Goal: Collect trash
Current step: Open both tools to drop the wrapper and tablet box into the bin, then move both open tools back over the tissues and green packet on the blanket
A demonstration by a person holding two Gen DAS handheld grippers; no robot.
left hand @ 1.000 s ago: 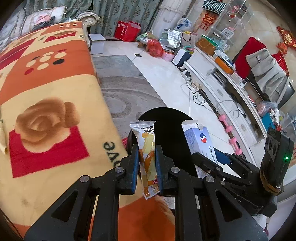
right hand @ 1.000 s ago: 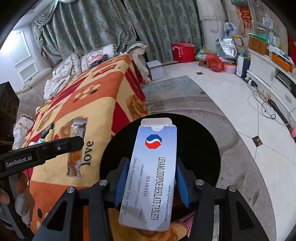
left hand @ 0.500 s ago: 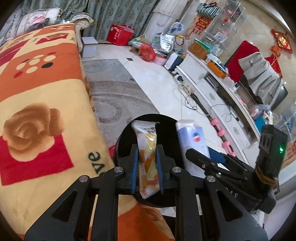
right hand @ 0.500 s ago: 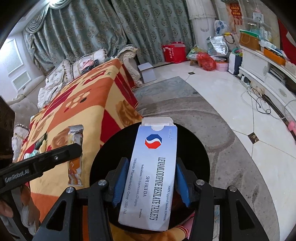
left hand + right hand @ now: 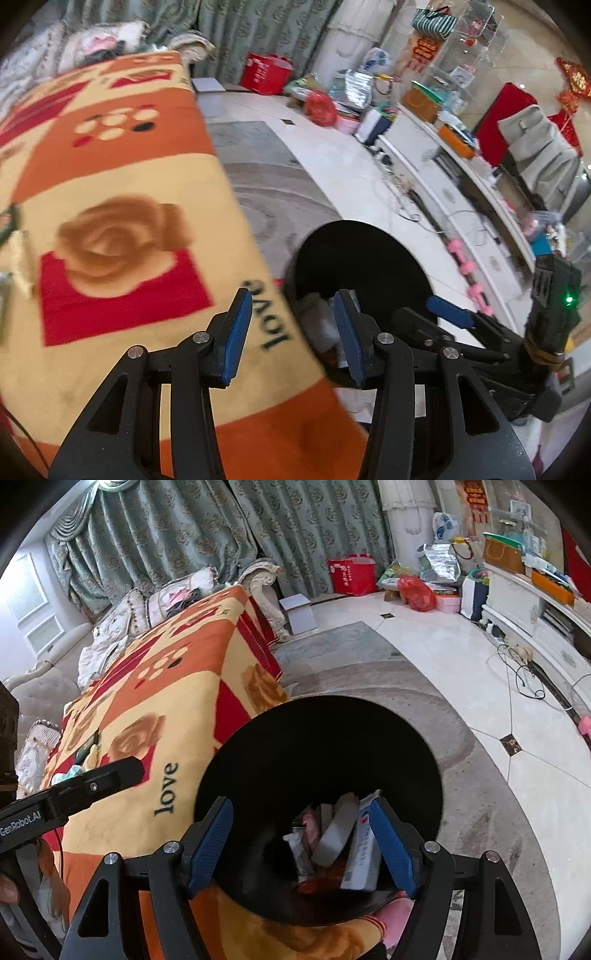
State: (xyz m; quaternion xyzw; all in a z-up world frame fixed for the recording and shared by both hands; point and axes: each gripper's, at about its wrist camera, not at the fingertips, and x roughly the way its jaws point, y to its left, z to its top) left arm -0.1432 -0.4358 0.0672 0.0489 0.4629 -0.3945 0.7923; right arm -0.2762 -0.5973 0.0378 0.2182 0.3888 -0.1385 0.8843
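**Both tongs empty above the black bin**

A cluttered living room lay behind — green patterned curtains [image 5: 177, 554], a pale tiled floor [image 5: 461, 653] with a grey rug, a white cabinet along the right wall. In the foreground an orange, yellow and red blanket [image 5: 122, 206] with a rose print and the word "love" covered a broad surface, and a round black bin [image 5: 321, 746] stood right against its edge.

The left tongs [image 5: 293, 328] hung over the blanket's edge and the bin's near rim, their jaws opening, with nothing between the blue pads. The right tongs [image 5: 301, 843] were poised directly above the bin's mouth, jaws also opening and standing wide — released, gripping nothing.

The trash lay at the bottom of the bin: a white tablet box [image 5: 362, 853] with red and blue print leaned against the right inner wall, just beside the right tongs' right pad in that view, with a pale wrapper [image 5: 299, 849] and other scraps heaped next to it. From the left wrist view the pile showed only as a blurred white mass [image 5: 317, 321] inside the bin.

In the right wrist view the left tongs reached in from the left edge over the blanket.
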